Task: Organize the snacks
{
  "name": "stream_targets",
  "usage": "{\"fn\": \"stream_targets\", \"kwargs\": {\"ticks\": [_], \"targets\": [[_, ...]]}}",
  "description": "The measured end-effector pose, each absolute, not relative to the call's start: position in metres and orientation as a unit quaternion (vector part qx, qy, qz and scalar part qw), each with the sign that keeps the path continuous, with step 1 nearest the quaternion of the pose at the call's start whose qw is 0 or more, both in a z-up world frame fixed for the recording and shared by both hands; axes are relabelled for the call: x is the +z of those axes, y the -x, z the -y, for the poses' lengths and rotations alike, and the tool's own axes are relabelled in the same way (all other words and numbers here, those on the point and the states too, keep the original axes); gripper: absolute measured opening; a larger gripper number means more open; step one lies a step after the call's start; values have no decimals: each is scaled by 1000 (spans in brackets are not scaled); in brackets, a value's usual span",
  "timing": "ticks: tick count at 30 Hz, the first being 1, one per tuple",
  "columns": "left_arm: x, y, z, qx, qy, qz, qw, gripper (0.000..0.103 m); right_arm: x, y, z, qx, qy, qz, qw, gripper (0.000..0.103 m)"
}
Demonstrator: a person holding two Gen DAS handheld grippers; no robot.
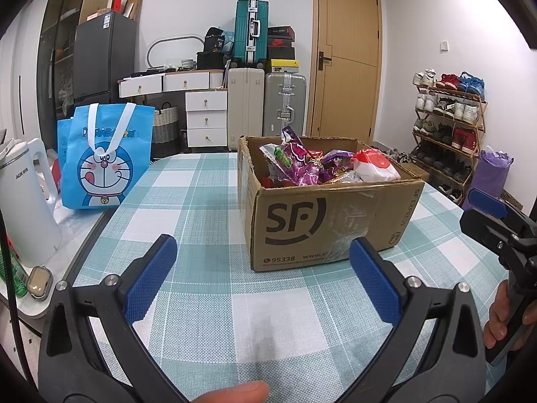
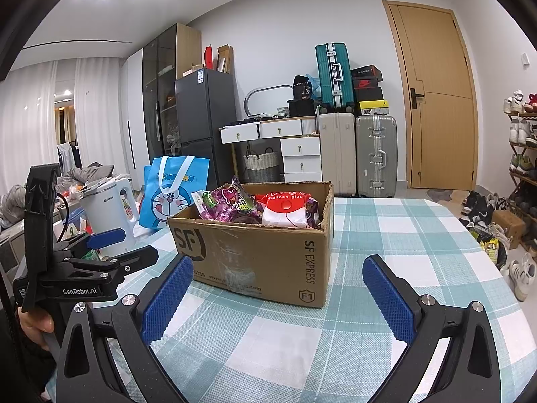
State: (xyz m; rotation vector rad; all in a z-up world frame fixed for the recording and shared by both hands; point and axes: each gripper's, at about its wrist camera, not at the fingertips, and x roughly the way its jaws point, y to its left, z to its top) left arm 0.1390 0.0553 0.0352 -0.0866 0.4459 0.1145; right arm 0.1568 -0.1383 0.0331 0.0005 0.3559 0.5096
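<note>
Hovering short of the cardboard box [image 1: 330,215], the left gripper [image 1: 263,277] and right gripper [image 2: 277,297] are being held wide apart, empty; the topmost snack packets [image 2: 235,206] are probably best approached from above.

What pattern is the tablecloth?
Teal-and-white plaid tablecloth, clearest in the right wrist view.

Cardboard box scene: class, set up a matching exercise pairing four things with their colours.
Things:
1. cardboard box
2. tote bag
3. kettle
4. upper suitcase

Colours:
A. white
B. teal
C. brown
D. light blue

Pairs: 1-C, 2-D, 3-A, 4-B
</note>
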Motion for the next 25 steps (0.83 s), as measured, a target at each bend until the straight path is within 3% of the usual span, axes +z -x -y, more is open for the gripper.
{"fn": "stream_targets", "kwargs": {"ticks": [25], "targets": [[35, -139, -56, 57, 43, -221, 973, 103, 31, -157, 139, 252, -10, -180, 951, 103]]}}
